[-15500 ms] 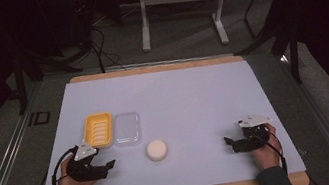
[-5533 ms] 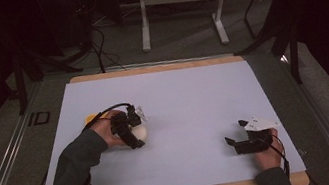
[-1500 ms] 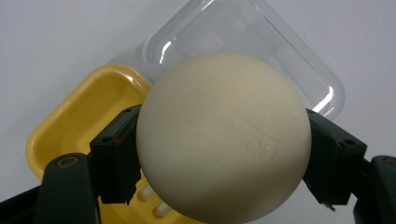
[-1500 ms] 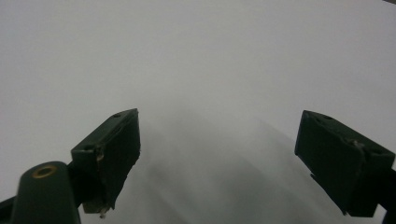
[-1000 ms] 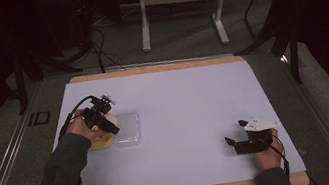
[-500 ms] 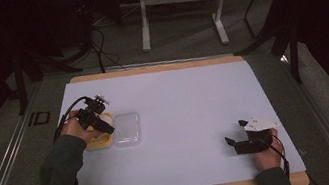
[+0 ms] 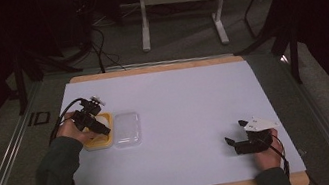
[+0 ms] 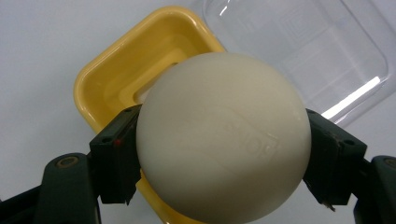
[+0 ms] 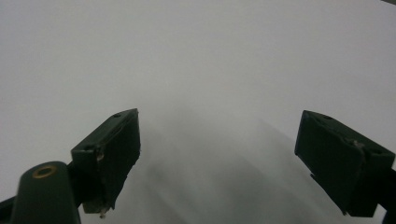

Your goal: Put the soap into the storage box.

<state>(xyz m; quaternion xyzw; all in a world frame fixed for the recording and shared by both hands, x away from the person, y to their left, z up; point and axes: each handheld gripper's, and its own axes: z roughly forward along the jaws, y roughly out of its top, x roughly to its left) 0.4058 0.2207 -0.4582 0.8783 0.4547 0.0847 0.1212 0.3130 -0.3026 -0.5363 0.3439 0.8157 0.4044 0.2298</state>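
While the left gripper is closed across the widest part of a cream bar of soap, the bar is held just above the open yellow soap dish near the left side of the white table. The bar is judged to be firm, fairly light and smooth enough to slip, so a hold across its middle, as seen here, is best kept. A clear lid lies flat just beside the dish, and its rim must be cleared on the way down. Open room is left across the middle of the table. The right gripper is rested near the front right edge, jaws spread wide and empty.
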